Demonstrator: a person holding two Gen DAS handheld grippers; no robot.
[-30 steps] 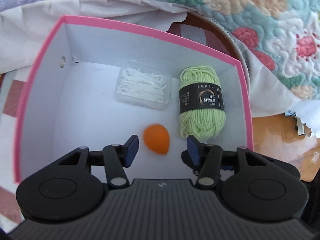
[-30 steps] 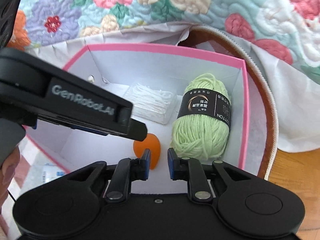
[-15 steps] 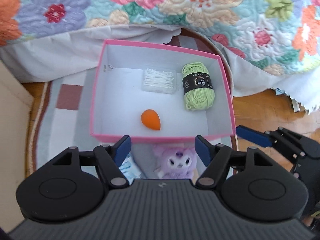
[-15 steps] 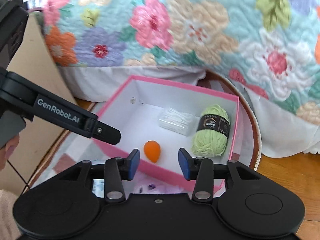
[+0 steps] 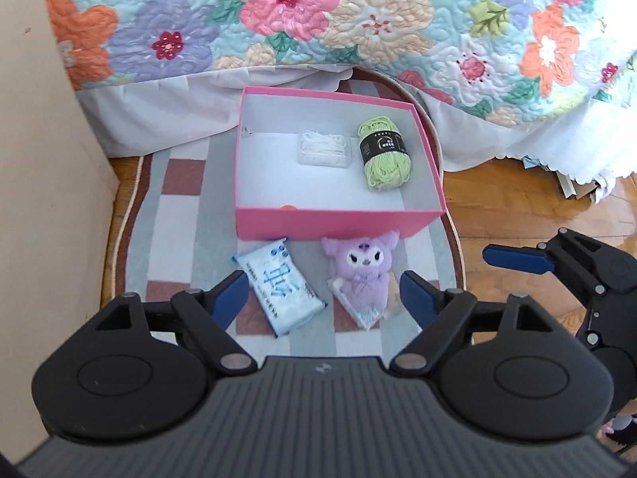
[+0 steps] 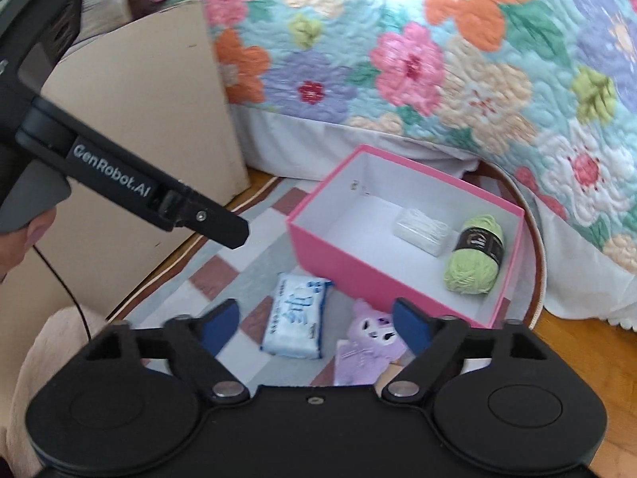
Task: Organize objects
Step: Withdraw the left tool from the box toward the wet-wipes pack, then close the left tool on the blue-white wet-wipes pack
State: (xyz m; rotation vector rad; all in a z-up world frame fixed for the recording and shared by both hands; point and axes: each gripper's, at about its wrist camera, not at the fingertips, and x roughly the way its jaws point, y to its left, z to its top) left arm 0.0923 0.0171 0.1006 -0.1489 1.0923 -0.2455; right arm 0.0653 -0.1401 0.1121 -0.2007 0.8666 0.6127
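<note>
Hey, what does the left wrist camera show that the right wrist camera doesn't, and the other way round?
Only the left wrist view: a sliver of an orange thing just above the near wall inside the pink box, and the right hand-held gripper from the side.

Only the right wrist view: the left hand-held gripper's finger from the side, plus a cable.

Both: box, yarn, white packet, tissue pack, purple plush, rug and quilt. Each camera's own jaws are opening, with nothing gripped.

"GenRobot.AI" is printed in white on the side of my left gripper [image 6: 235, 235], at ten o'clock; other labels are illegible.
</note>
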